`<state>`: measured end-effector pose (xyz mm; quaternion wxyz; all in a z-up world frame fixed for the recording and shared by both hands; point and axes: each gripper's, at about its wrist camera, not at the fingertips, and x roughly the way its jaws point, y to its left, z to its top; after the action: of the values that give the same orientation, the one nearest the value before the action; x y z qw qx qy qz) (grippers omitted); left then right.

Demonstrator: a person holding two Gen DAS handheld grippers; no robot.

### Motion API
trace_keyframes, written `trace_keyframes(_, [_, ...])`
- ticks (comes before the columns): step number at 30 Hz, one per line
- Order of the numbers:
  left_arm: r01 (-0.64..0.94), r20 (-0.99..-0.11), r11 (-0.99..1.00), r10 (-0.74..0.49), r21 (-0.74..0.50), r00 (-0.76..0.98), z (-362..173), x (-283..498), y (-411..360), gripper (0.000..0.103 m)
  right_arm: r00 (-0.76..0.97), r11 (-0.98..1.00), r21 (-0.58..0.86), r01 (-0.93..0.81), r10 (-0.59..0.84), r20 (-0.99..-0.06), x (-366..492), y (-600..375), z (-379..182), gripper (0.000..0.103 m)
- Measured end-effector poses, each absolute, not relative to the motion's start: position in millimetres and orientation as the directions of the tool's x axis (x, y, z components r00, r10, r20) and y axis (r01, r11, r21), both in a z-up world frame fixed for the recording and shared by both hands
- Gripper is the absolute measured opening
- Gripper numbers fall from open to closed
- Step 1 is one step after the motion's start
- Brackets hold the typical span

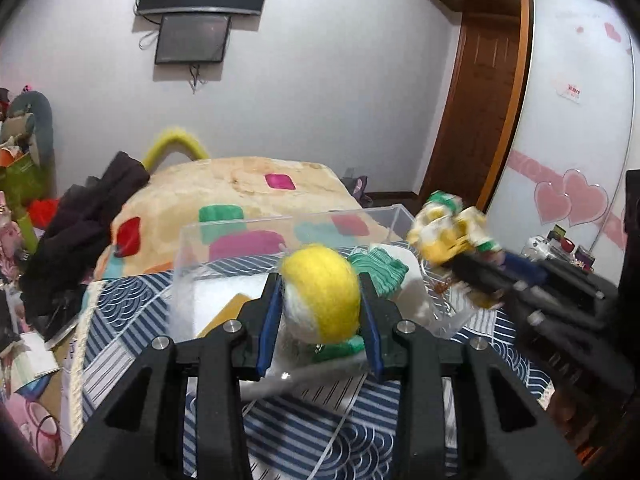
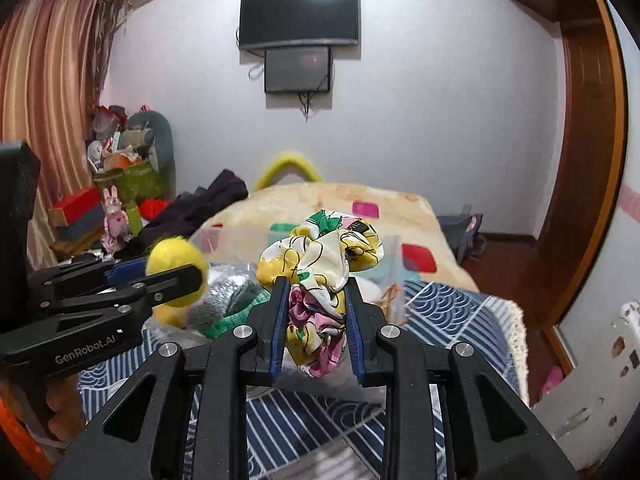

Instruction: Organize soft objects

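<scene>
My left gripper (image 1: pixel 320 296) is shut on a fuzzy yellow and white ball (image 1: pixel 322 294), held above a clear plastic box (image 1: pixel 224 228); the ball also shows in the right wrist view (image 2: pixel 172 258). My right gripper (image 2: pixel 316 292) is shut on a floral satin scrunchie (image 2: pixel 320 256), yellow, white, pink and green; it appears blurred at the right of the left wrist view (image 1: pixel 448 228). A green knitted item (image 1: pixel 378 270) and a white soft item (image 1: pixel 404 258) lie in or beside the box, behind the ball.
The box stands on a blue and white patterned cloth (image 1: pixel 304 432). Behind it is a bed with a beige blanket with coloured patches (image 1: pixel 240 184) and dark clothes (image 1: pixel 92 208). Clutter fills the left side (image 2: pixel 120 168). A wardrobe (image 1: pixel 576 120) stands at the right.
</scene>
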<state>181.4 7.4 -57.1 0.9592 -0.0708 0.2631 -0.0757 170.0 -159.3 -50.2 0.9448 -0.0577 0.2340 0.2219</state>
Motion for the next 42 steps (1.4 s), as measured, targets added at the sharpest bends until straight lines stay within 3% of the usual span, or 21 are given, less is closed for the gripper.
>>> trace_keyframes(7, [0.105,-0.58,0.985,-0.165,-0.136,0.797,-91,224,-10,0.037,0.725,0.897,-0.005,-0.441,0.353,-0.592,196,-143,-93,0.024])
trace_keyframes(11, [0.101,-0.594,0.98,-0.185,-0.172,0.783,-102,225,-5,0.04,0.727,0.896,-0.005,-0.444,0.357,-0.586,190,-146,-89,0.028])
trace_keyframes(16, [0.096,-0.573,0.978,-0.186,-0.184,0.798,-97,212,3,0.053,0.738,0.902,-0.006,-0.432,0.35,-0.577,180,-156,-82,0.049])
trace_keyframes(19, [0.094,-0.558,0.976,-0.191,-0.197,0.808,-91,201,7,0.056,0.741,0.899,-0.006,-0.438,0.357,-0.569,174,-162,-76,0.05])
trace_keyframes(23, [0.091,-0.533,0.974,-0.19,-0.206,0.825,-79,185,13,0.058,0.759,0.897,-0.008,-0.442,0.369,-0.537,163,-167,-63,0.051])
trace_keyframes(32, [0.035,-0.436,0.984,-0.11,-0.176,0.893,-42,133,25,0.068,0.831,0.898,-0.022,-0.439,0.397,-0.39,126,-172,-20,0.068])
trace_keyframes(42, [0.003,-0.331,0.991,-0.048,-0.134,0.942,-10,72,26,0.084,0.875,0.901,-0.013,-0.434,0.417,-0.246,90,-179,11,0.096])
